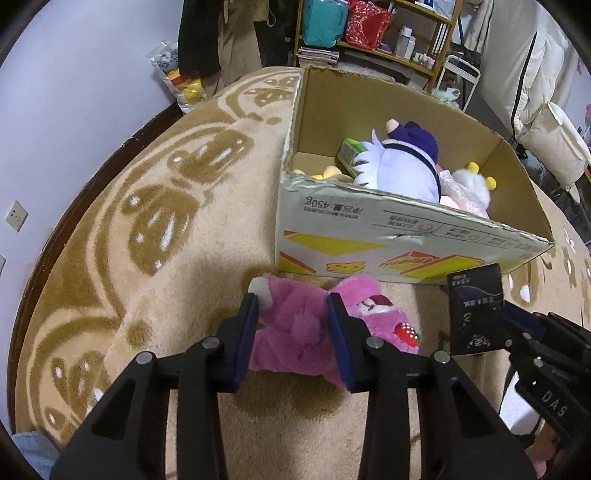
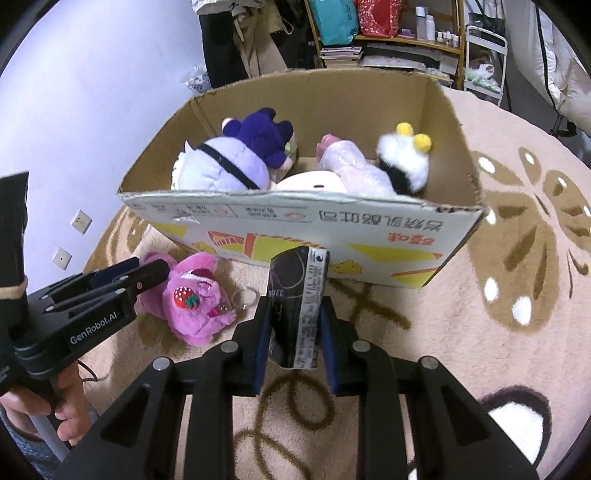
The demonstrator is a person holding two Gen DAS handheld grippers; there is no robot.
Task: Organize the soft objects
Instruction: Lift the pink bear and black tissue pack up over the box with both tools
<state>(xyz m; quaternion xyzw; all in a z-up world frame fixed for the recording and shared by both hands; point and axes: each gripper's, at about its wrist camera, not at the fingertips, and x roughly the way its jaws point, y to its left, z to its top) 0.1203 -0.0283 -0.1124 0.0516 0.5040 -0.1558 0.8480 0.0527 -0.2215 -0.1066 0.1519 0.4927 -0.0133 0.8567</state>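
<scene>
A pink plush bear [image 1: 295, 328] with a strawberry patch lies on the rug in front of the cardboard box [image 1: 369, 236]. My left gripper [image 1: 291, 314] straddles it, a finger on each side, touching its fur. The bear also shows in the right wrist view [image 2: 195, 306], with the left gripper [image 2: 147, 271] at its left. My right gripper [image 2: 293, 317] is shut on a black soft packet [image 2: 299, 306], held above the rug before the box [image 2: 295, 221]. The packet also shows in the left wrist view [image 1: 476, 306]. In the box lie a purple-and-white plush [image 2: 229, 162], a pink plush [image 2: 347, 170] and a black-and-white plush [image 2: 406, 162].
A beige patterned rug [image 1: 166, 258] covers the floor. A green small carton [image 1: 351, 155] and yellow plush pieces [image 1: 328, 172] lie in the box's left end. Shelves with bags and bottles [image 1: 369, 33] stand behind. White padded furniture [image 1: 546, 140] is at the right.
</scene>
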